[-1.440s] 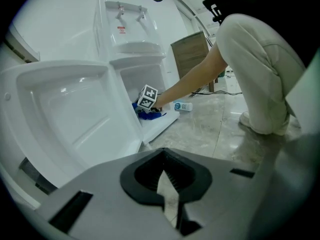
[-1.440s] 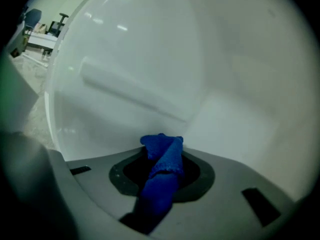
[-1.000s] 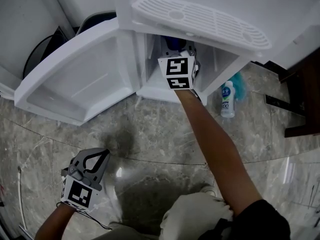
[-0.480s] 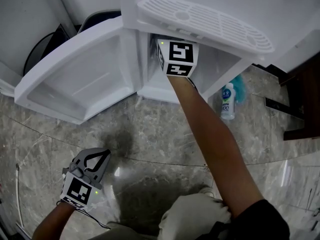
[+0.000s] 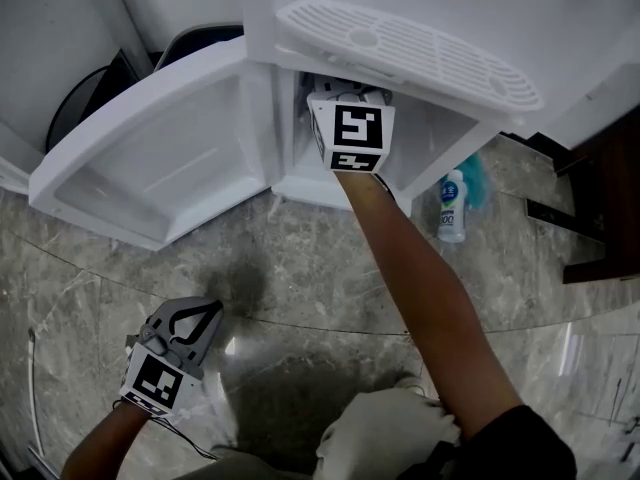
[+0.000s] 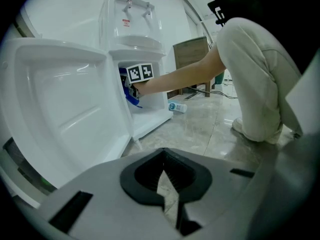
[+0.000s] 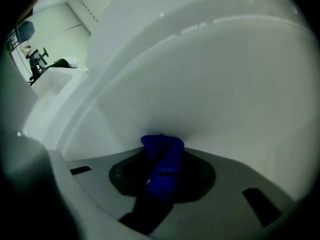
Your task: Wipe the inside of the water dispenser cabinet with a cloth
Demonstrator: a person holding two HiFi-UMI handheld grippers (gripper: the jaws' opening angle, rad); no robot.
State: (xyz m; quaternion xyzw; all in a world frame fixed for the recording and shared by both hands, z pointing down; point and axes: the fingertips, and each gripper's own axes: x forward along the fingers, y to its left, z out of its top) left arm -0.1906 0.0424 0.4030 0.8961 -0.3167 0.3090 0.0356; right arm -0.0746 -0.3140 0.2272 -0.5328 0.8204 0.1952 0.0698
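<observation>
1. The floor (image 5: 300, 258) is grey, veined stone laid in large glossy slabs that catch the light.
2. The water dispenser (image 6: 131, 19) is a tall body of smooth white plastic. An oval drip tray (image 5: 410, 48) with slotted ribs juts out above the cabinet.
3. The cabinet door (image 5: 150, 168) stands swung wide to the left. It is white moulded plastic with a shallow recessed panel and rounded corners.
4. The cabinet (image 5: 440, 133) is a box-shaped hollow with plain, smooth white walls.
5. The right gripper (image 7: 162, 171) is reached inside the cabinet, grey-bodied with dark pads. Its jaws are clamped narrowly on the cloth, whose front end is pressed to the curved white inner wall.
6. The left gripper (image 6: 164, 184) hangs low over the floor, well apart from the dispenser. Its jaws are closed together with nothing between them.
7. A small plastic bottle (image 5: 452, 206) with a blue cap lies on the floor just beside the cabinet's right side.
8. The cloth (image 7: 161, 146) is deep blue and soft, bunched into a thick twisted roll.
</observation>
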